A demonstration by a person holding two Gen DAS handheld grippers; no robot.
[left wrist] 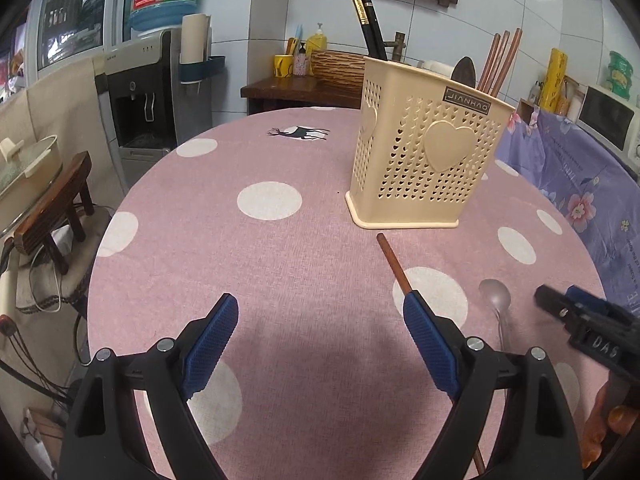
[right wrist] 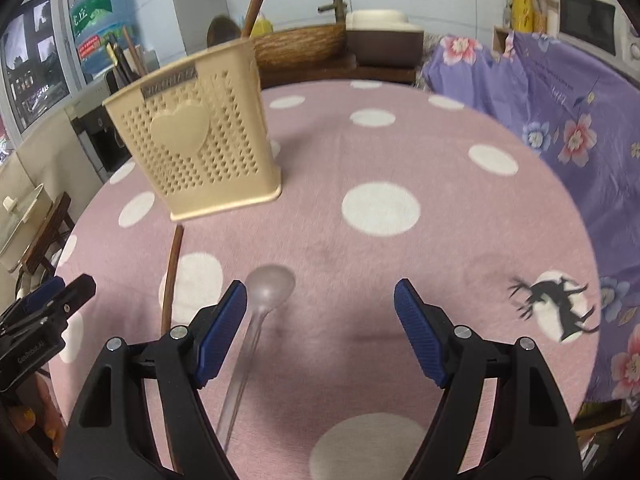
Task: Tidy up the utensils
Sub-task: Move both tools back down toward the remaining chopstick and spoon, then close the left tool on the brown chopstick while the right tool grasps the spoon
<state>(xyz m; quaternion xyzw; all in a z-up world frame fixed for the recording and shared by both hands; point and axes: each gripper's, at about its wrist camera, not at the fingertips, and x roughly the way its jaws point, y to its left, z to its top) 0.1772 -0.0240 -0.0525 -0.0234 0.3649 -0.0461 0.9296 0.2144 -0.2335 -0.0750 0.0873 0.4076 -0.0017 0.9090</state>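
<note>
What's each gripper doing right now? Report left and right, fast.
Left gripper: open, holding nothing; the brown chopstick lies on the table by its right finger.
Right gripper: open, holding nothing; the clear spoon lies by its left finger.

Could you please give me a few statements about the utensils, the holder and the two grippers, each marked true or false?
1. The cream utensil holder stands upright on the dotted tablecloth. True.
2. The clear spoon already sits inside the holder. False: it lies flat on the cloth, in front of the holder.
3. A brown chopstick lies on the cloth, one end near the holder's base. True.
4. The right gripper is shut on the spoon. False: its jaws are open and empty, with the spoon by one finger.
5. The left gripper is open and holds nothing. True.
6. The holder is empty. False: black chopsticks and brown ones stick out of it.
</note>
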